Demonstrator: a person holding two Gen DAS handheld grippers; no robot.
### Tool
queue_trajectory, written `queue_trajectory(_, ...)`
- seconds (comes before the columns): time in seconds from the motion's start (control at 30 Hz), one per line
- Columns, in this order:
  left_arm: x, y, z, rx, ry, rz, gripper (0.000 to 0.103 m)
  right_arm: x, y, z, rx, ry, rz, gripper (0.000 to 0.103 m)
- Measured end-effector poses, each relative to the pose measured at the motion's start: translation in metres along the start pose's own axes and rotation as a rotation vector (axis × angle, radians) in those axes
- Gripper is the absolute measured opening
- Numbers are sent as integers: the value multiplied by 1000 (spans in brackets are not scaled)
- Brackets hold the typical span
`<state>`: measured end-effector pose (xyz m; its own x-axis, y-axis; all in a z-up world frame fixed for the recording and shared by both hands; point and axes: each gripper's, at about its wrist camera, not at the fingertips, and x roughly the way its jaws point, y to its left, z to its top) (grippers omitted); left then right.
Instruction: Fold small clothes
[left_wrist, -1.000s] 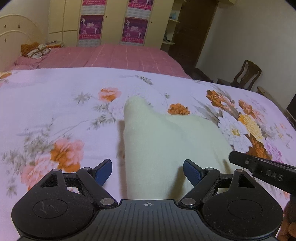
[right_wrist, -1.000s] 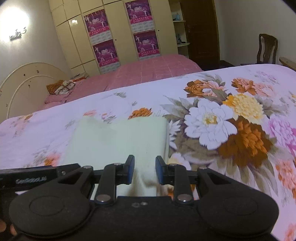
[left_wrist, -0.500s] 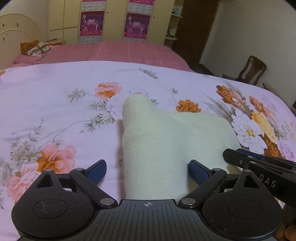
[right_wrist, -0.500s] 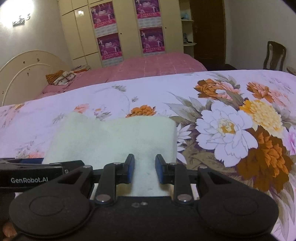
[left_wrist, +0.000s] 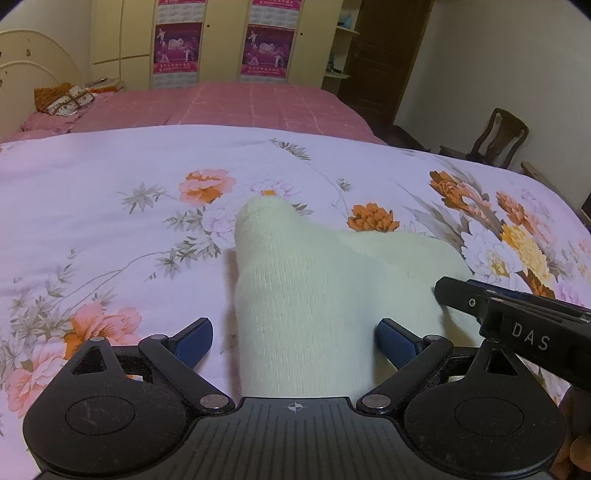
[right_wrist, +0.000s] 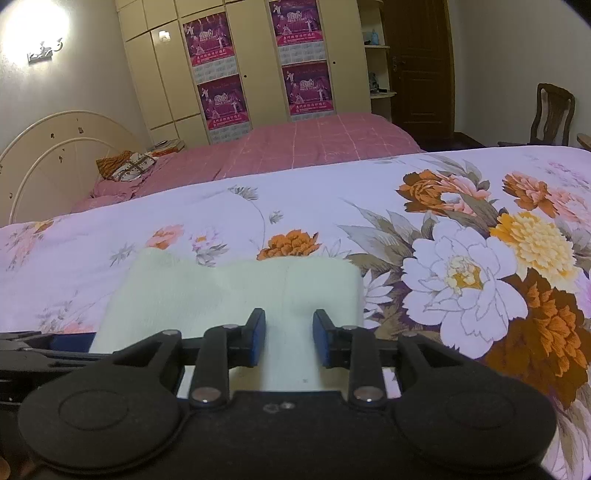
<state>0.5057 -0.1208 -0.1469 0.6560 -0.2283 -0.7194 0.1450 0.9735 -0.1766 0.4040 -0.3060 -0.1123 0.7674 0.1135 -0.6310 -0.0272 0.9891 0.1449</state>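
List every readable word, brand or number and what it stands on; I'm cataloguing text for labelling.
"DAS": white letters on the right gripper, seen from the left wrist view.
Posters on the wardrobe: printed lines and calendar grids too small and blurred to read.
Cream garment, floral bedspread, left gripper: no text.

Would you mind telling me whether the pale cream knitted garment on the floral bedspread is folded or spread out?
Folded, apparently: the pale cream knitted garment shows a thick, doubled right edge and lies as a compact block on the floral bedspread.
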Motion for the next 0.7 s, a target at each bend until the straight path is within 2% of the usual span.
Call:
queue_trajectory(0.27,8,4,8,-28,-4,-5,95,13,-3,5,-3,-8,-30,29)
queue_trajectory(0.33,16,10,9,-65,11,-16,96,22,-2,3,-26,18,-41,29)
queue_trajectory(0.37,20,14,9,-94,26,-20,103,25,-2,2,-34,21,-45,29)
queue_trajectory(0.43,24,20,8,-132,33,-35,103,28,-3,2,-42,24,-49,29)
queue_trajectory(0.6,20,19,7,-134,29,-29,103,28,-8,3,-14,33,-33,28)
queue_trajectory(0.7,12,20,9,-128,-3,-13,103,22,-9,6,14,24,-25,28)
